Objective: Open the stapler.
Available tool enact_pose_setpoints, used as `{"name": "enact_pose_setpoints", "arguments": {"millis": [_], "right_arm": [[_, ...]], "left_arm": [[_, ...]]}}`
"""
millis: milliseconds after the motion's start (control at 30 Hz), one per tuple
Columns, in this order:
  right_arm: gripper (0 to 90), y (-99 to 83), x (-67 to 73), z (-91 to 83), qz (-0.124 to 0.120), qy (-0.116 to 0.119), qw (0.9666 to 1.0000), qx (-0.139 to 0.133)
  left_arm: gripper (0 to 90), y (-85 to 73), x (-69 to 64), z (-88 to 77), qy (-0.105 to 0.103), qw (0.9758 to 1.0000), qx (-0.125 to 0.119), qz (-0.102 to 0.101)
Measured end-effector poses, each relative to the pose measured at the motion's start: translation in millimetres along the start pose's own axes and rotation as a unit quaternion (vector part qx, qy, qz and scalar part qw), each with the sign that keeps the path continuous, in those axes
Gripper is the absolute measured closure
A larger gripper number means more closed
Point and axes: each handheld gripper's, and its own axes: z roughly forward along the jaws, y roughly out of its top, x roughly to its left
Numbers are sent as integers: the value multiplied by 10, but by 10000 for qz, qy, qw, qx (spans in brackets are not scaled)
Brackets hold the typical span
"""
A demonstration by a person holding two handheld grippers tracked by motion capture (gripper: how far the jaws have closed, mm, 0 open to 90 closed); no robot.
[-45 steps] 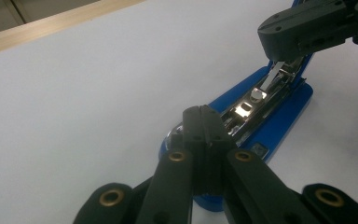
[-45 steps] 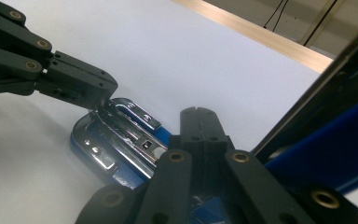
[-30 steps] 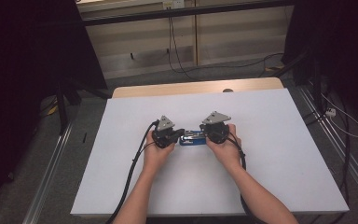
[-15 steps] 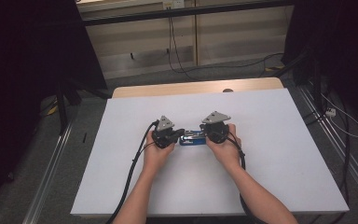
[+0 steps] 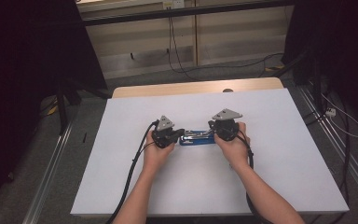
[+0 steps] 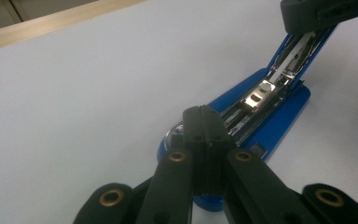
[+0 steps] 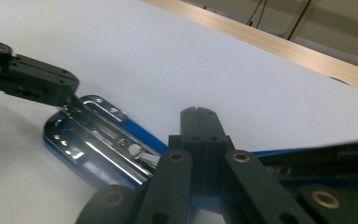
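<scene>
Stapler [image 5: 197, 137], blue, with bright metal inner track: lying flat near the middle of the white table [image 5: 121, 186], its long axis running parallel to the near edge, well apart from every corner. In the high view it is sitting directly between the two grippers. In the left gripper view [image 6: 261, 112] the metal magazine is showing along the blue base, and the far end is rising away from the table at an angle.

Left hand-held gripper [image 5: 179, 134]: being held in the person's left hand [image 5: 157, 154], pointing across toward the stapler's left end. Jaws are standing pressed together, tips meeting over that end of the stapler; whether they are pinching any part of it cannot be told. Black cable [image 5: 130, 182] is trailing back toward the near edge.

Right hand-held gripper [image 5: 213, 133]: being held in the person's right hand [image 5: 235, 148], pointing toward the stapler's right end. Jaws are likewise standing together, tips lying over the chrome track [image 7: 107, 140] in the right gripper view; a grip on it cannot be confirmed.

Table: carrying a white sheet, with a bare wooden strip [image 5: 191, 88] showing along the far edge.
</scene>
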Motion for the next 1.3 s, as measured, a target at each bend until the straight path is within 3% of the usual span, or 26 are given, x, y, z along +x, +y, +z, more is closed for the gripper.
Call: {"name": "enact_pose_setpoints", "arguments": {"millis": [133, 433, 733, 933, 1100, 1300], "right_arm": [[900, -47, -82, -7, 124, -41, 9999, 16], [900, -117, -133, -3, 128, -40, 9999, 95], [900, -229, -253, -7, 287, 69, 9995, 93], [900, -248, -304, -43, 208, 188, 9996, 69], [900, -305, -355, -77, 235, 313, 9992, 35], [846, -319, -359, -128, 17, 411, 9992, 8]], "left_arm": [[900, 0, 2, 0, -13, 10000, 2, -16], [900, 2, 3, -2, -18, 10000, 15, -22], [900, -3, 18, -4, -67, 9999, 9, -97], [900, -2, 19, -6, -68, 9999, 3, -123], [900, 39, 30, -53, -143, 9995, -137, -265], [847, 47, 40, -75, -229, 9989, -212, -354]]}}
